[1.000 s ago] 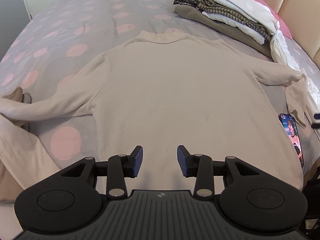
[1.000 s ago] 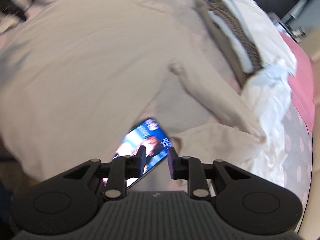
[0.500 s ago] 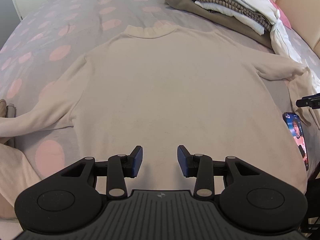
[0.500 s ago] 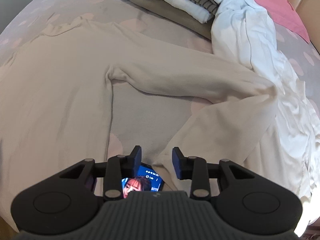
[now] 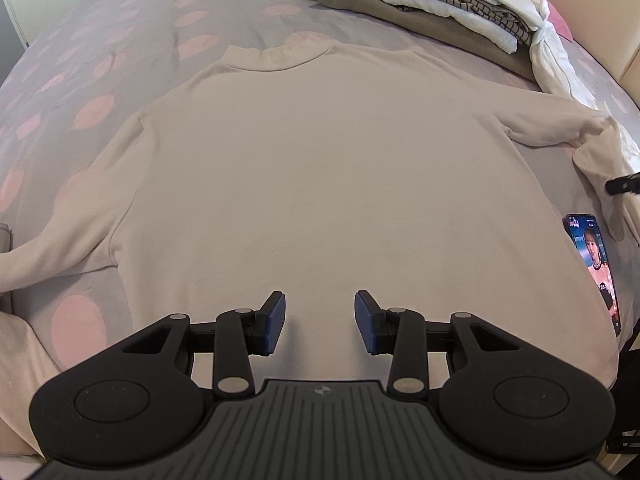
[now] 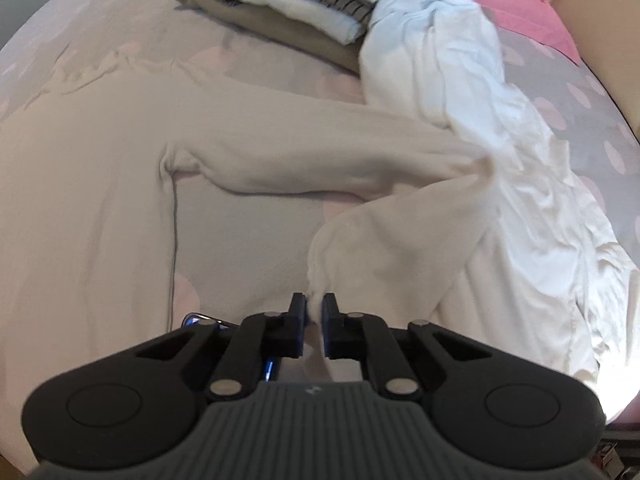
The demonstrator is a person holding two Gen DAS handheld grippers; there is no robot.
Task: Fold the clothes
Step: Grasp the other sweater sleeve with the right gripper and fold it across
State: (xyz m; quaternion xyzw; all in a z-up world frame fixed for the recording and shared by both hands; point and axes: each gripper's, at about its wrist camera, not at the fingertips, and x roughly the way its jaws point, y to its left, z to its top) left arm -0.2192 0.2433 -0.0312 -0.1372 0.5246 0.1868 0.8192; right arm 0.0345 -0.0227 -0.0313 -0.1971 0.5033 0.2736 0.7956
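Cream sweater lies spread flat on the dotted bed, collar at twelve o'clock. Left hand-held gripper hovers spread wide over the hem at six o'clock. Right hand-held gripper pinches the sleeve cuff; a phone sits at three o'clock, folded clothes at one o'clock.

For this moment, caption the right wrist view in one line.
Right gripper shut on the cream sweater's sleeve cuff, folded stack and white garment beyond.
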